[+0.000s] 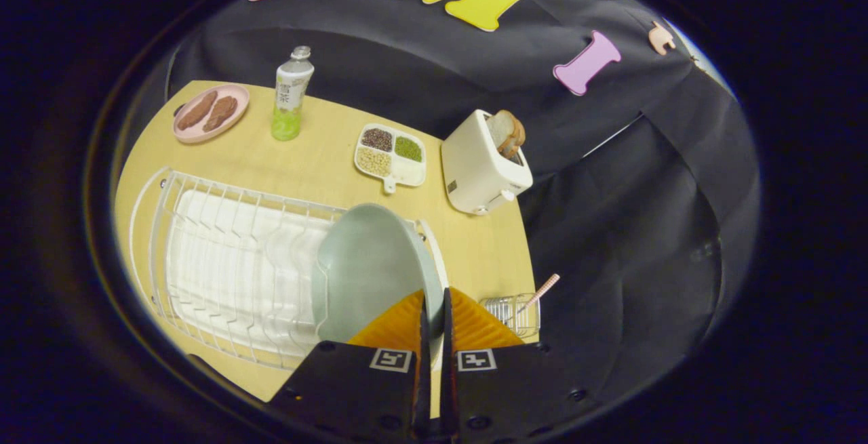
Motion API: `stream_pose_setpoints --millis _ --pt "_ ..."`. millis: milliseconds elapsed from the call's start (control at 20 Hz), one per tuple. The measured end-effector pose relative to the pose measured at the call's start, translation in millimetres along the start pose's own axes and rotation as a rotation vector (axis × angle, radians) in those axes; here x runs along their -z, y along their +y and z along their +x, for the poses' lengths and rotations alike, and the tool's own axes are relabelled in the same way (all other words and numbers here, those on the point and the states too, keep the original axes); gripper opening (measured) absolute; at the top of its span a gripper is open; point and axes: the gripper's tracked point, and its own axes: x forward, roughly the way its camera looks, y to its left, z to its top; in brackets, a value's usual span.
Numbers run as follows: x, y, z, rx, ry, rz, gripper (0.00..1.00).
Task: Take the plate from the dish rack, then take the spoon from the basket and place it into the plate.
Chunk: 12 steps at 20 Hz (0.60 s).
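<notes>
A pale grey-green plate [366,268] stands on edge at the right end of the white wire dish rack [224,261]. My gripper [434,303] is shut on the plate's near rim, one orange finger [400,325] on its face side and the other [475,329] behind it. Just right of the fingers sits a small clear wire basket [512,312] with a pink-handled spoon [539,291] sticking up out of it, leaning to the right past the table edge.
Beyond the rack, on the wooden table [319,159], stand a white toaster [481,166] with bread slices, a divided tray of grains [392,152], a green drink bottle [290,95] and a pink plate of food [210,113]. The table's right edge drops off by the basket.
</notes>
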Motion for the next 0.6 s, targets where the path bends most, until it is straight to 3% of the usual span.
stream_pose_setpoints --millis 300,450,600 --pt "-13 -10 -29 0.159 -0.154 -0.002 0.10" --pt "-10 -7 -42 0.126 -0.201 0.045 0.10" --pt "6 -3 -51 0.000 -0.193 0.145 0.10"
